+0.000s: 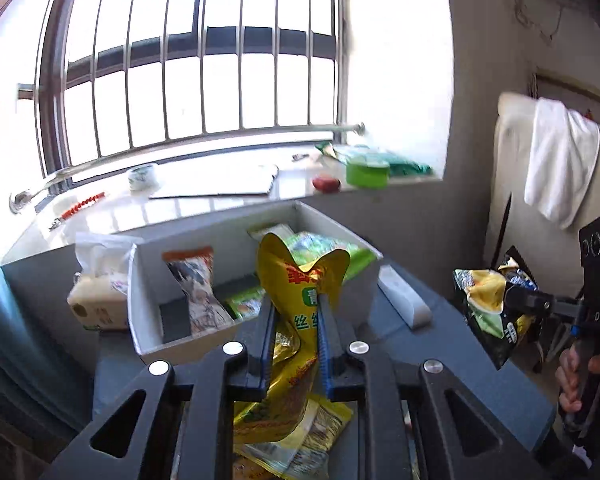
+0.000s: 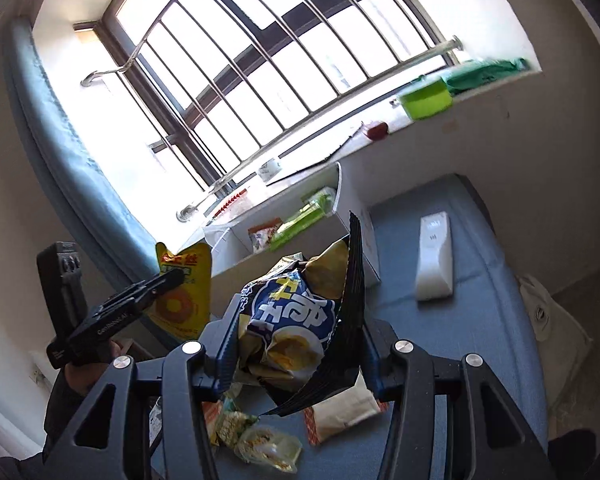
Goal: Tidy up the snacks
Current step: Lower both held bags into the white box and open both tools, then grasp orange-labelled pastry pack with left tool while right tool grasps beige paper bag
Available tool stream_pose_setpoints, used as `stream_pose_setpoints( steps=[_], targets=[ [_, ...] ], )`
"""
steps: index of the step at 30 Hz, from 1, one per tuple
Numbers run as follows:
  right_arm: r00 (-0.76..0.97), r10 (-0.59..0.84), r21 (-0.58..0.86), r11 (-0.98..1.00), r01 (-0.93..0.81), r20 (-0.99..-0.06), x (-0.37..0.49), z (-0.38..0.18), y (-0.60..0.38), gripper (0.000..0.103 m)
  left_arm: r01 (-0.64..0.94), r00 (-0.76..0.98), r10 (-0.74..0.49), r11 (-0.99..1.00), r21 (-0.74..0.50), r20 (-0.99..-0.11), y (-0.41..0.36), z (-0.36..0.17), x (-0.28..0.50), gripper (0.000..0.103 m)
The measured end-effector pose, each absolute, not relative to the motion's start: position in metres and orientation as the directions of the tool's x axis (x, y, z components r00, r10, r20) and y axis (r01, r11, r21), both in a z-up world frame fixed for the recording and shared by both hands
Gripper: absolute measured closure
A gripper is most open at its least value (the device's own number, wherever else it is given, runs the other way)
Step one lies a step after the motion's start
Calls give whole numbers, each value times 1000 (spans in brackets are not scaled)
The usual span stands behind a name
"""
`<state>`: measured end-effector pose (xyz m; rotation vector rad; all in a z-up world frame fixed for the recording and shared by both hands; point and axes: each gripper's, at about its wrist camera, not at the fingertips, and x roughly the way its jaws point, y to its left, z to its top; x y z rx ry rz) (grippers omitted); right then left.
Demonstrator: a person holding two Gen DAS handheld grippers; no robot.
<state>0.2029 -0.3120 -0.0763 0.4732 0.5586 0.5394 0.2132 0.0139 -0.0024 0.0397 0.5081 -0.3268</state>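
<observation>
At the far left of the left wrist view, a pale carton wrapped in a thin plastic bag [image 1: 96,292] stands on the grey-blue table [image 1: 452,344], just beside a white divided box [image 1: 148,304] that sits under a barred window. The box already holds several snacks: an orange-topped packet [image 1: 196,284] leans upright in its left compartment, a small green packet [image 1: 244,304] lies low in the middle, and green bags [image 1: 324,252] fill the right side, so part of the sorting looks done. In front of the box, the left gripper [image 1: 296,332] has its fingers closed on a yellow snack bag [image 1: 296,280], pinching it at its middle and holding it raised just short of the box; no earlier view shows how it got there. Below it, more yellow packets [image 1: 300,432] lie loose on the table, not yet put away. To the right, a white remote-like device [image 1: 404,300] rests on the table beside the box. Further right, the right gripper [image 2: 300,340], held by a person's hand [image 1: 580,376], has its fingers closed on a dark blue and yellow chip bag [image 2: 292,320], also lifted clear of the table. Under it, the right wrist view shows a small green noodle pack [image 2: 260,444] and an orange-edged white packet [image 2: 340,412] left on the table. By my judgement the task is roughly midway: two bags are in hand awaiting the box, and several more remain outside it
</observation>
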Motion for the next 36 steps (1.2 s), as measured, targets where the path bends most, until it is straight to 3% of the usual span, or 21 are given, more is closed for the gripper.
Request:
stream_pose_setpoints(
  steps=[5,12,13,14,15,16,18,27,36],
  targets=[
    [745,586,475,779,-409,-319,257,-20,-279,48,240,869,-283,959,-153,-407,55,37,256,83],
    [760,522,374,842,-389,-387,342,23,-233,47,186,859,-229,973,-138,-458,61,42,326,82],
    [760,511,370,850,-376,-401,352,22,-229,44,172,845,-218,975,-138,-489,62,38,335,76],
    [752,508,369,852,-370,-419,363,20,-224,28,152,822,-206,978,-144,-531,62,32,344,67],
    [733,501,360,860,-362,-460,375,16,-218,0,124,801,-187,981,-147,-569,64,26,352,33],
    [723,475,347,876,-334,-502,384,10,-214,0,93,794,-165,984,-151,-585,65,21,355,0],
    [728,429,331,899,-287,-534,390,1,-213,0,82,792,-160,984,-157,-589,67,14,353,0],
    [743,440,354,890,-286,-505,373,-1,-221,0,100,787,-181,981,-168,-589,72,2,328,0],
    [708,540,359,839,-408,-456,302,-4,-225,0,182,796,-241,970,-160,-556,68,1,257,0]
  ],
)
